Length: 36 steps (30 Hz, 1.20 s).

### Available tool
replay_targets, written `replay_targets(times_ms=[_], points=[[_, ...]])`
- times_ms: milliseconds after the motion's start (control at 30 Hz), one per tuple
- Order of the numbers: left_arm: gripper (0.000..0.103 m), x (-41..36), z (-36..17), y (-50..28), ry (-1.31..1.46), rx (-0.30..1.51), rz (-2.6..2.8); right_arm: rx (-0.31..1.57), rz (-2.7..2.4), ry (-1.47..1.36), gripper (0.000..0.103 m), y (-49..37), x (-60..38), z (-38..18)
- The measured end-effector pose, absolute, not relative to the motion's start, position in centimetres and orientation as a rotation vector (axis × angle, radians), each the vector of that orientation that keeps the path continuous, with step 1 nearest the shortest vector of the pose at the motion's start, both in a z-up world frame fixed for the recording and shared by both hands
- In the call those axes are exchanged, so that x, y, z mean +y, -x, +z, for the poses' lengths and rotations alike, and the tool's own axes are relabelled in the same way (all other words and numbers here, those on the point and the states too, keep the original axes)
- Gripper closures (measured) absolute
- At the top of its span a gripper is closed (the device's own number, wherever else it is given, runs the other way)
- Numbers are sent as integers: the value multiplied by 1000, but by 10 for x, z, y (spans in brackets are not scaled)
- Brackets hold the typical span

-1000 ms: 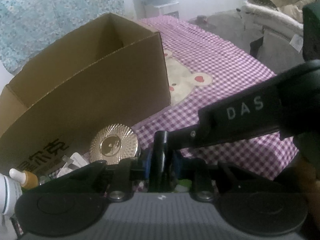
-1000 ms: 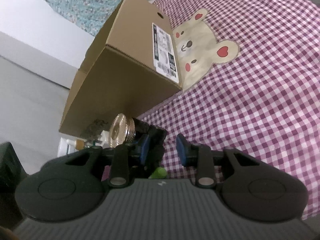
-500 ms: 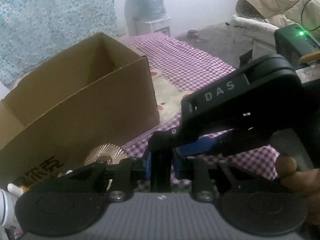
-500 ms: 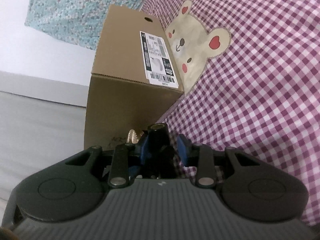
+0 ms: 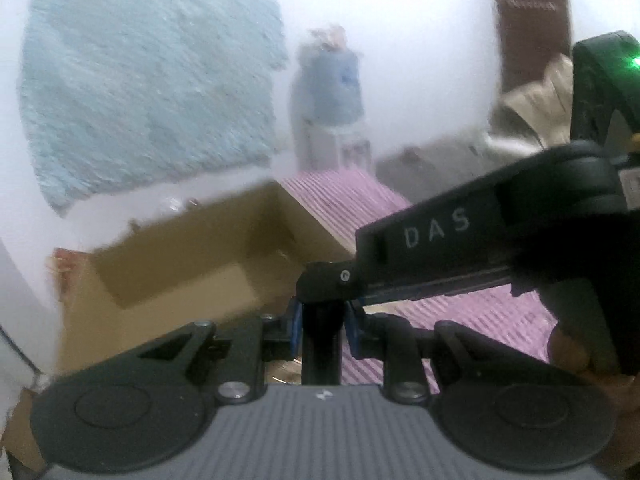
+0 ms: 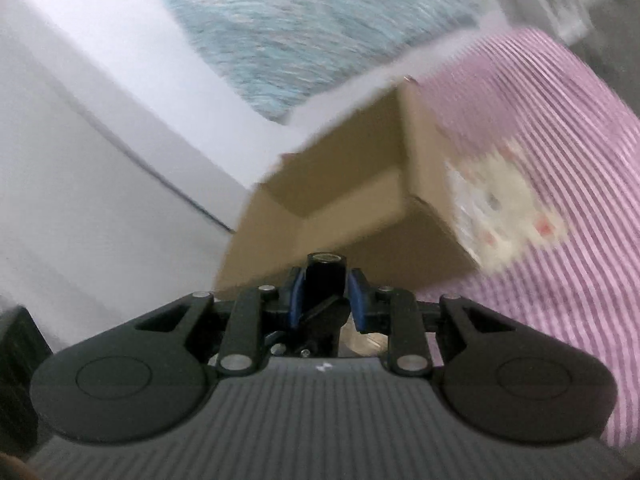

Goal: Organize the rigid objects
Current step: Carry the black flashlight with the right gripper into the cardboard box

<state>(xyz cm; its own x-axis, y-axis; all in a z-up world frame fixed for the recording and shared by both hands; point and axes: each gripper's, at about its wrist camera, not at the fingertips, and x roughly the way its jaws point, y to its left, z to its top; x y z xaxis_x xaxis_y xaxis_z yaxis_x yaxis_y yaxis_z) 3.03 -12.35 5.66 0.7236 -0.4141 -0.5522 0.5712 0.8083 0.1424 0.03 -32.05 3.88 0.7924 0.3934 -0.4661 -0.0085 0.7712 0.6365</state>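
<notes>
Both views are blurred by motion. My left gripper point(image 5: 320, 326) is shut on a black cylindrical object point(image 5: 322, 344), held upright between the blue pads. My right gripper point(image 6: 326, 296) is shut on the same black object point(image 6: 325, 280), its top end showing between the pads. The right gripper's black body marked DAS point(image 5: 460, 240) crosses the left wrist view just above the left fingers. An open brown cardboard box point(image 5: 180, 276) stands ahead on the purple checked cloth point(image 5: 460, 312); it also shows in the right wrist view point(image 6: 352, 208). Both grippers are raised in front of the box.
The purple checked cloth with a bear patch point(image 6: 508, 204) spreads to the right of the box. A light blue patterned cloth point(image 5: 148, 84) hangs on the white wall behind. A water dispenser point(image 5: 328, 92) stands at the back.
Both grippers have lifted with the black object, and the views now look over the box's open top. The gold disc and small bottles by the box have dropped out of view.
</notes>
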Motion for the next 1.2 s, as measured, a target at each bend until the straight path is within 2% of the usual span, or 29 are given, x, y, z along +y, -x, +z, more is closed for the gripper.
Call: replay_targets(times_ms=[167,333,533,767,867,1067,1200], points=[[80,-78,102,-59,-249,503,-449,606,369,-566,81,-46,-280,86],[80,-37,113,-127,-173,611,-359,701,461,-521,81,-134,-239,104],[80,-13,73,-203,-119,815,-310,935,454,-552,81,-239,-204,60],[79,-2,36,-222,-196,915,-276,1131,432,-560,82,-278,-184,4],[75,-1,29,-228,-207,937,-275,1206,429,-564,82,-297,-177,-16],[75,-3,31,-226,-217,926,-253,1246,415,-535,81,-312,-158,-27],[69,-1,39,-224,-202,903,-242,1233,397,-524,80,-302,-159,-23]])
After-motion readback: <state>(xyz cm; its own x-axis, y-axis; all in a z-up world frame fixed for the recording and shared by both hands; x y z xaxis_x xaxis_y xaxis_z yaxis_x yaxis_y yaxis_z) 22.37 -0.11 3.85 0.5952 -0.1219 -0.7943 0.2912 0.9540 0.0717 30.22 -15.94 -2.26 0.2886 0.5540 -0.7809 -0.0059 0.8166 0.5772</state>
